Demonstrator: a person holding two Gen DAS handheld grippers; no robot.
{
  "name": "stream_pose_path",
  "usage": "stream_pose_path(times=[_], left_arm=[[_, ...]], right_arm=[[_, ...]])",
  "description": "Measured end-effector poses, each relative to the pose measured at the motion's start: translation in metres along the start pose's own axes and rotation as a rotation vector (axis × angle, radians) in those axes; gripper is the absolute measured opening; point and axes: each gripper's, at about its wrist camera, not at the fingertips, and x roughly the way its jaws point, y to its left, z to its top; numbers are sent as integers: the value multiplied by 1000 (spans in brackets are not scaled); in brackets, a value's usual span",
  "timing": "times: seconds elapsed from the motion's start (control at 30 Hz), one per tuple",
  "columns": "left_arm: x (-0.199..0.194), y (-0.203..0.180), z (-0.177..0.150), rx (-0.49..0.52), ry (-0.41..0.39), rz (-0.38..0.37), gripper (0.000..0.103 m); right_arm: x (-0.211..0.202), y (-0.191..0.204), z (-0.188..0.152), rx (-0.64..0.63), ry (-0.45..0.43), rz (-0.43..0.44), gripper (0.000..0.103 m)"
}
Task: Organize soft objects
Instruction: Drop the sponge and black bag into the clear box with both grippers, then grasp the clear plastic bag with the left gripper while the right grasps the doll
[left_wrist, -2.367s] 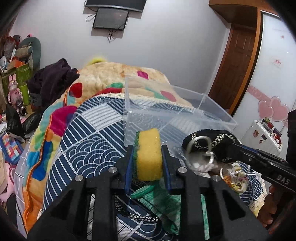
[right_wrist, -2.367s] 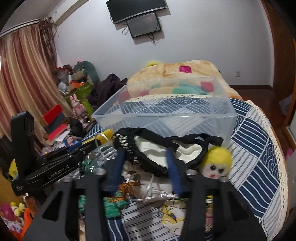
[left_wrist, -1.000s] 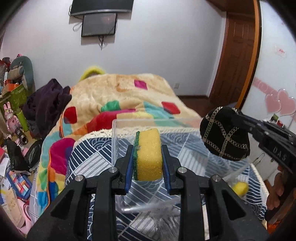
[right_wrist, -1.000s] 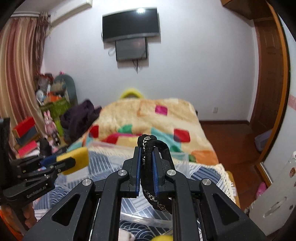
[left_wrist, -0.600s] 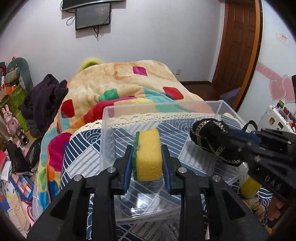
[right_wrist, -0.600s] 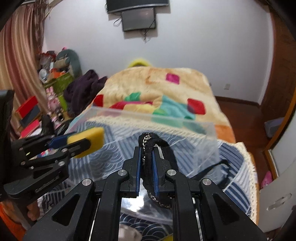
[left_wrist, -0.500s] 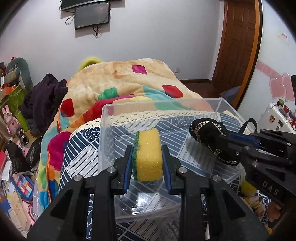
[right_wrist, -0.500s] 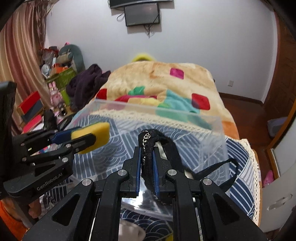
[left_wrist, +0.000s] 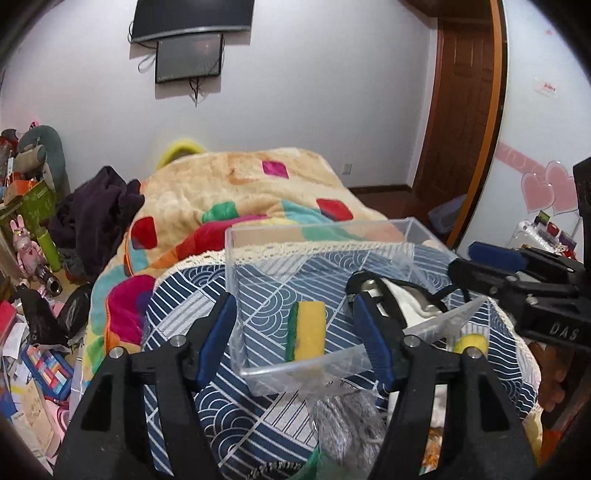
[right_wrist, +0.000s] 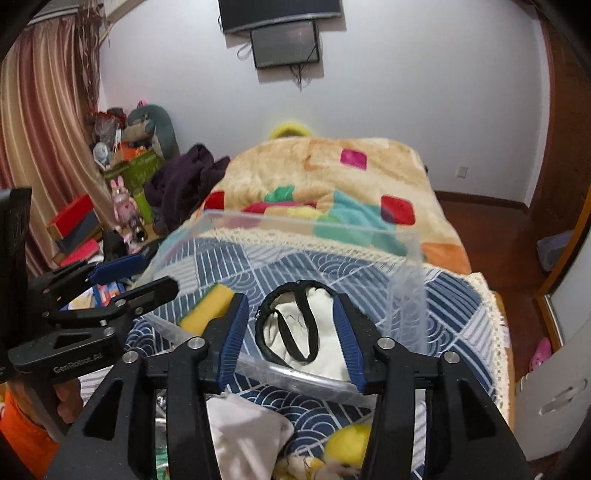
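Note:
A clear plastic bin (left_wrist: 325, 229) (right_wrist: 406, 273) sits on the blue patterned cloth on the bed. A yellow and green sponge (left_wrist: 307, 330) (right_wrist: 207, 308) lies inside it at the near left. A black and white pouch (right_wrist: 306, 332) (left_wrist: 406, 299) lies inside it at the right. My left gripper (left_wrist: 299, 332) is open and empty over the bin's near wall, above the sponge. My right gripper (right_wrist: 290, 336) is open and empty, its jaws either side of the pouch. Each gripper shows in the other's view.
A grey mesh item (left_wrist: 347, 417), a white cloth (right_wrist: 247, 428) and a yellow-haired doll (right_wrist: 351, 439) lie in front of the bin. A colourful blanket (left_wrist: 240, 192) covers the bed behind. Clutter stands on the floor at left (right_wrist: 122, 177). A wooden door (left_wrist: 465, 122) is at right.
Both grippers have opened. The sponge dropped from the left gripper into the bin, and the pouch dropped from the right gripper into the bin beside it.

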Motion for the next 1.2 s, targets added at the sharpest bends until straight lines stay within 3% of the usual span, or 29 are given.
stream_pose_path(times=[0.1,0.37,0.47,0.9,1.03,1.07,1.17,1.2], left_arm=[[-9,2,-5,4,-4,-13,69],[-11,4,-38,23,47,-23,70],[-10,2,-50,27,65,-32,69],[16,-9,-81,-6,179,-117,69],[22,-14,-82,-31,195,-175,48],[23,-14,-82,-33,198,-187,41],[21,-19,-84,-20,189,-188,34],[20,-20,-85,-13,184,-187,32]], right_arm=[[-17,-2,-4,9,-53,-23,62],[-36,-14,-31,36,-70,-95,63],[-34,-20,-46,57,-46,-108,67],[-1,-38,-98,141,114,-84,67],[1,-38,-102,154,128,-70,65],[1,-37,-102,155,127,-68,60],[-2,-36,-102,152,126,-57,43],[-4,-35,-102,152,119,-59,43]])
